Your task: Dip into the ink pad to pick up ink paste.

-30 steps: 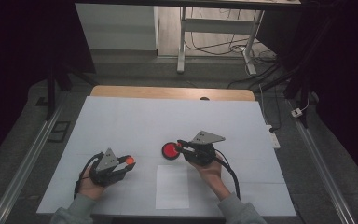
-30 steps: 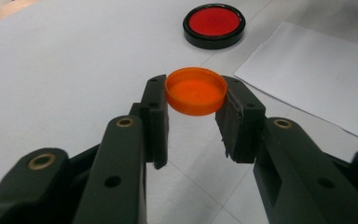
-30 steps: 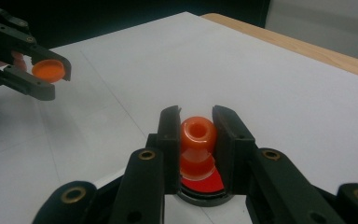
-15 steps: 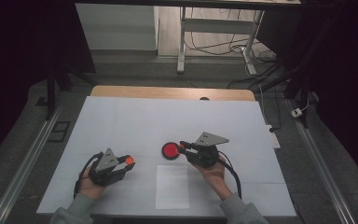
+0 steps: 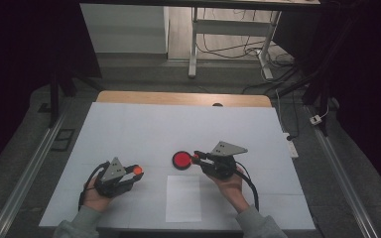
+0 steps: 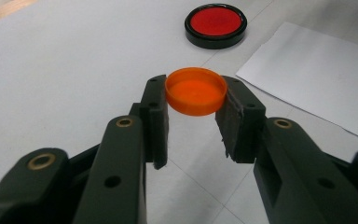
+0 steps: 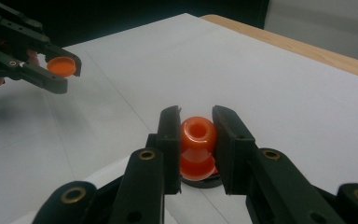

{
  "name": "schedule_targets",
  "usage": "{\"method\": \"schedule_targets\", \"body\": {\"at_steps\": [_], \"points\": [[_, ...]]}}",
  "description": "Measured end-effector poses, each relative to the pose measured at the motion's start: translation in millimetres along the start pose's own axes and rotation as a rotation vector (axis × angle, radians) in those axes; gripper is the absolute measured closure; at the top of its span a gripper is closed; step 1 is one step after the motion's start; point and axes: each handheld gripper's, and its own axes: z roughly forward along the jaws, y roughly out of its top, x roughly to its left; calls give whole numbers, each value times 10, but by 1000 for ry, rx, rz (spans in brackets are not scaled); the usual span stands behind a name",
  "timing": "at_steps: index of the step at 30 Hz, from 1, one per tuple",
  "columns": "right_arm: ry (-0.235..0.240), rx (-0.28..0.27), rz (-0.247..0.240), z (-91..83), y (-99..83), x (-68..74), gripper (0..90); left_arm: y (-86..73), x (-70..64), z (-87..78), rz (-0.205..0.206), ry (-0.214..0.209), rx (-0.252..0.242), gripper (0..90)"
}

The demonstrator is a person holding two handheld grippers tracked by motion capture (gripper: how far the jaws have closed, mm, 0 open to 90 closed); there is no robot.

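Note:
My left gripper (image 5: 135,173) is shut on an orange cap (image 5: 137,170) at the table's front left. In the left gripper view the cap (image 6: 196,91) sits open side up between the pads, with the left gripper (image 6: 196,95) just above the table. My right gripper (image 5: 197,158) is shut on a small orange bottle-like piece (image 7: 197,142), hole facing the camera, held at the right edge of a black-rimmed red disc (image 5: 182,159). The right gripper (image 7: 197,122) also sees the left gripper (image 7: 59,70) with the cap (image 7: 61,66) farther off.
A white paper sheet (image 5: 183,197) lies near the front edge between my hands. The table (image 5: 178,124) is covered in white, with a wooden strip (image 5: 178,98) at its far edge. Metal rails run along both sides on the floor.
Almost nothing differs. The right gripper has drifted slightly to the right beside the red disc; the left gripper keeps the cap in the same place.

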Motion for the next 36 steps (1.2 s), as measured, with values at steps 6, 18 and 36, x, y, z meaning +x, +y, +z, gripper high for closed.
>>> {"method": "schedule_targets", "body": {"at_steps": [6,18,36], "points": [[5,-2,0,-29,-11,16,723,0,2,3,2,-1,2,643],[28,7,-3,-74,-24,95,723,-3,10,3,0,-1,3,643],[48,12,-13,-172,-82,183,723,-1,8,1,1,1,1,643]]}}
